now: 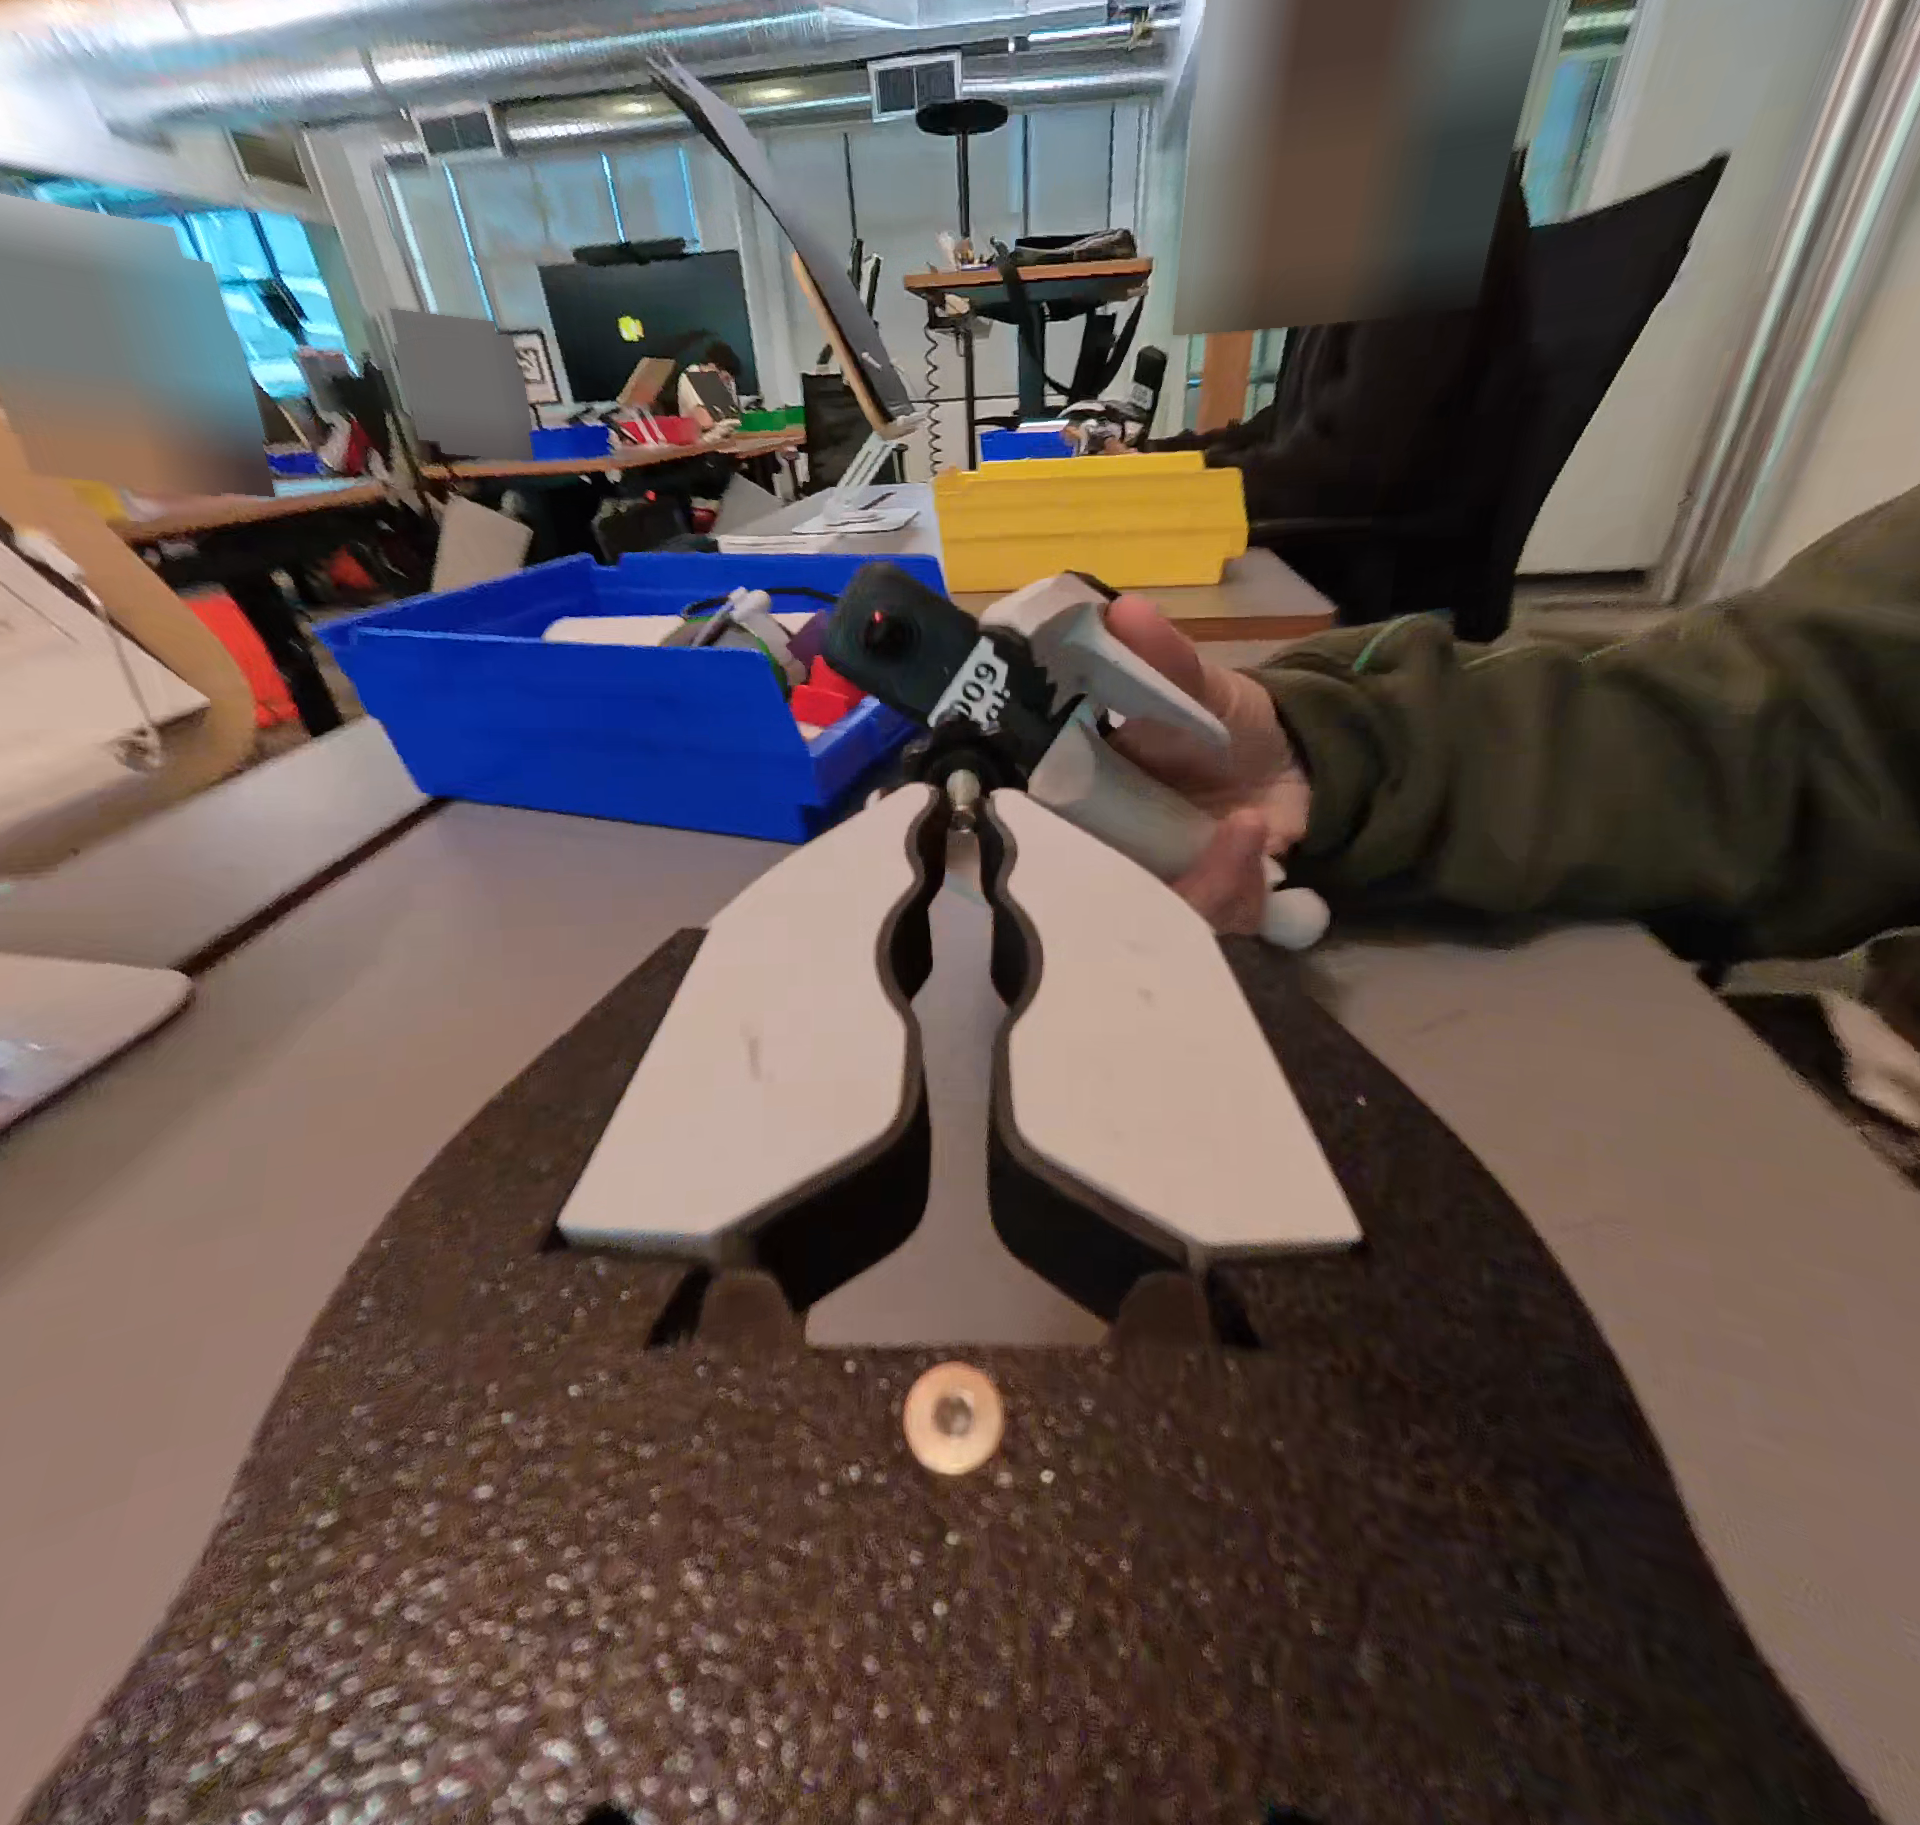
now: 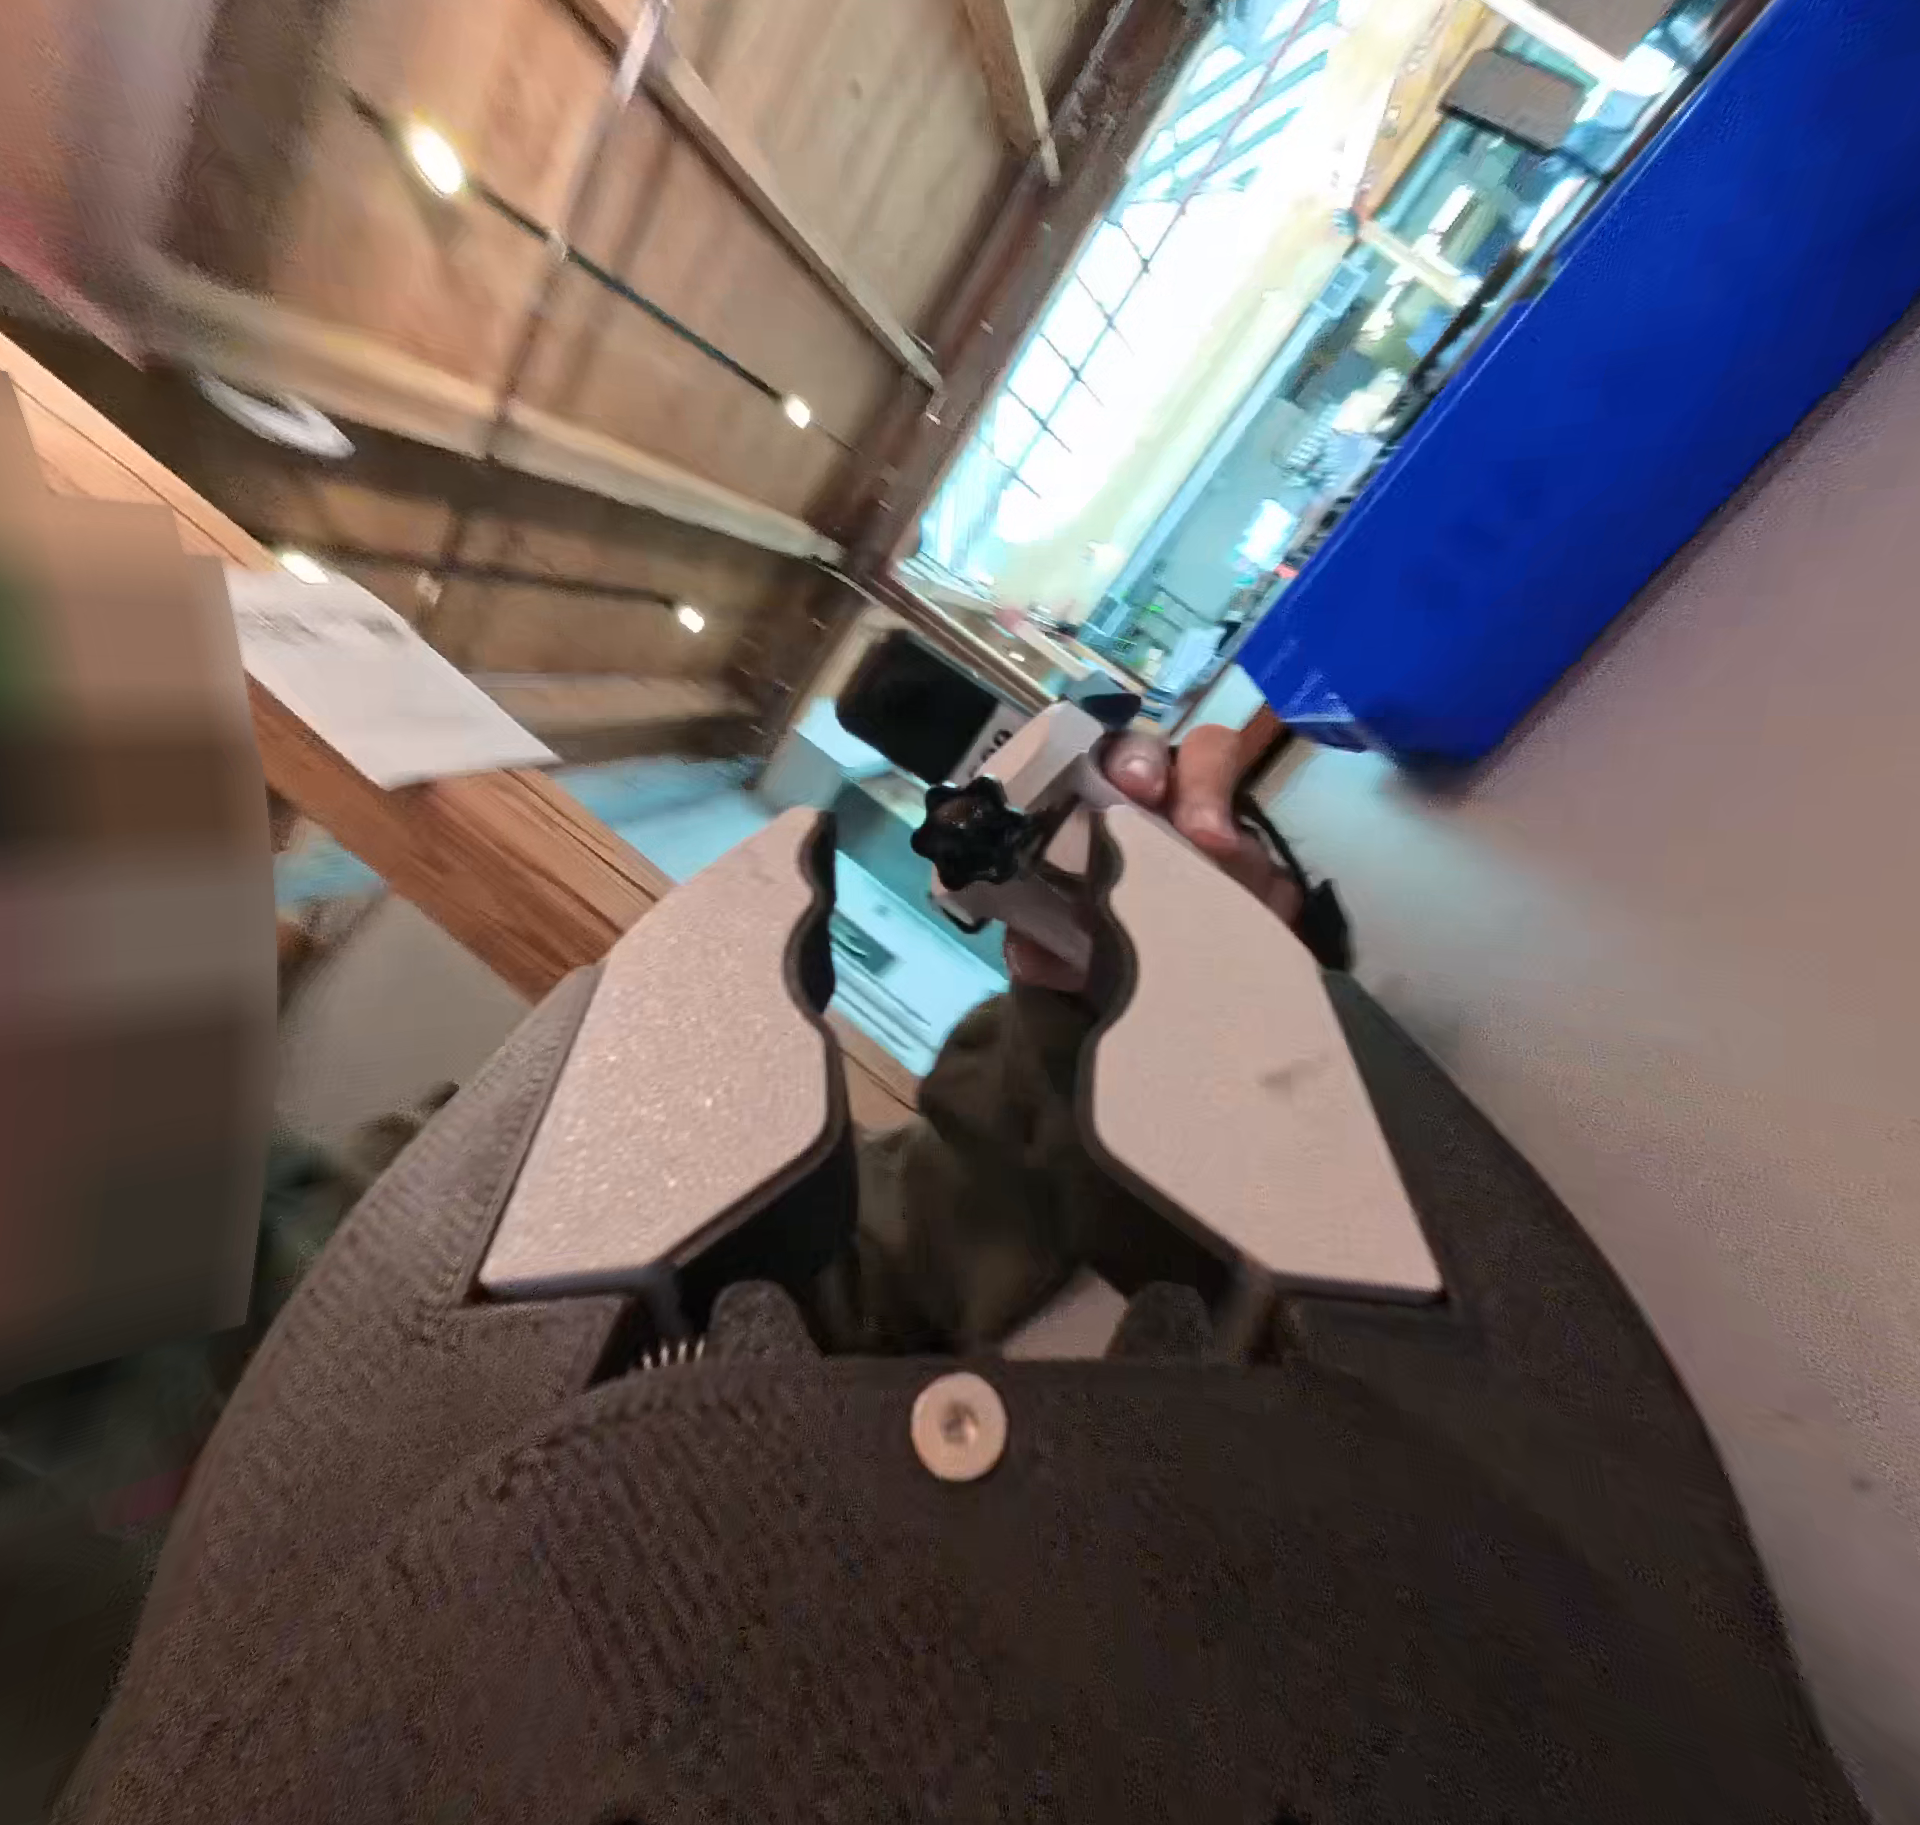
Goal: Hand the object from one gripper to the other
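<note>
Blue plastic marks the far left: a blue bin of mixed small parts sits on the grey table, with a yellow bin farther back and to the right. It is probably the stock the object comes from. At the middle, the left gripper is held level over the table, its fingers drawn to a narrow slit. A small metal stud shows in that slit, under a black star knob. I cannot tell whether the tips pinch the stud or it merely sits behind them. Just beyond, a black camera faces back, and to its right the right hand in an olive sleeve grips a grey handle. The two tools seem brought nose to nose for the pass. In the right wrist view the right gripper is rolled so the table stands at the right. Its fingers are parted moderately, touching nothing, which looks like readiness to receive. A similar knob lies between its tips, close to the left hand. It may be the object or a mount screw; the object's place is therefore uncertain.
</note>
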Motion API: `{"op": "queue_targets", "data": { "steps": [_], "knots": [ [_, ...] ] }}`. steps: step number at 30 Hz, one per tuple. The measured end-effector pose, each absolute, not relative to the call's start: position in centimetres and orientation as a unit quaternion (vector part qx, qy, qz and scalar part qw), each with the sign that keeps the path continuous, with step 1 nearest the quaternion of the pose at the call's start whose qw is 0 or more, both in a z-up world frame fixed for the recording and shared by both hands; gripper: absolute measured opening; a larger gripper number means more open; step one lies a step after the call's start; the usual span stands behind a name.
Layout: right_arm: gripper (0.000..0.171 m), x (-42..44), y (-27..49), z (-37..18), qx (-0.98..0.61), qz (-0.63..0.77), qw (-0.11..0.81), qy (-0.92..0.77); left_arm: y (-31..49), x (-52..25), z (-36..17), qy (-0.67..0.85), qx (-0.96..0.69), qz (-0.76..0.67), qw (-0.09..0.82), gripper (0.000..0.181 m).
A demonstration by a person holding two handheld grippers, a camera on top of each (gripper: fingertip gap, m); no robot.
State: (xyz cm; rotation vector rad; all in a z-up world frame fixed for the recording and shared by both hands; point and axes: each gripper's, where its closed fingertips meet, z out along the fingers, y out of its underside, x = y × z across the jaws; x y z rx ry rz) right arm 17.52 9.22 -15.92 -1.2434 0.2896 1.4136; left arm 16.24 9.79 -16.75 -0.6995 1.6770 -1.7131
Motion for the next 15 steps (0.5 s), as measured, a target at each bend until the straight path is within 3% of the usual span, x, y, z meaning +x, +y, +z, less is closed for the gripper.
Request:
{"op": "queue_targets", "data": {
  "steps": [2, 6, 15],
  "knots": [
    [0.039, 17.4, 9.4, -16.4, -0.532, 0.616, 0.564, 0.141, 10.0, 16.3, -16.5, 0.635, -0.255, -0.645, 0.341, 0.005],
    [0.046, 16.0, 9.4, -17.5, -0.585, 0.589, 0.547, 0.11, 10.1, 16.4, -17.4, 0.665, -0.237, -0.599, 0.378, 0.005],
    [0.032, 15.9, 9.7, -18.1, -0.598, 0.576, 0.546, 0.11, 9.5, 16.7, -19.0, 0.708, -0.213, -0.541, 0.401, 0.005]
  ]
}}
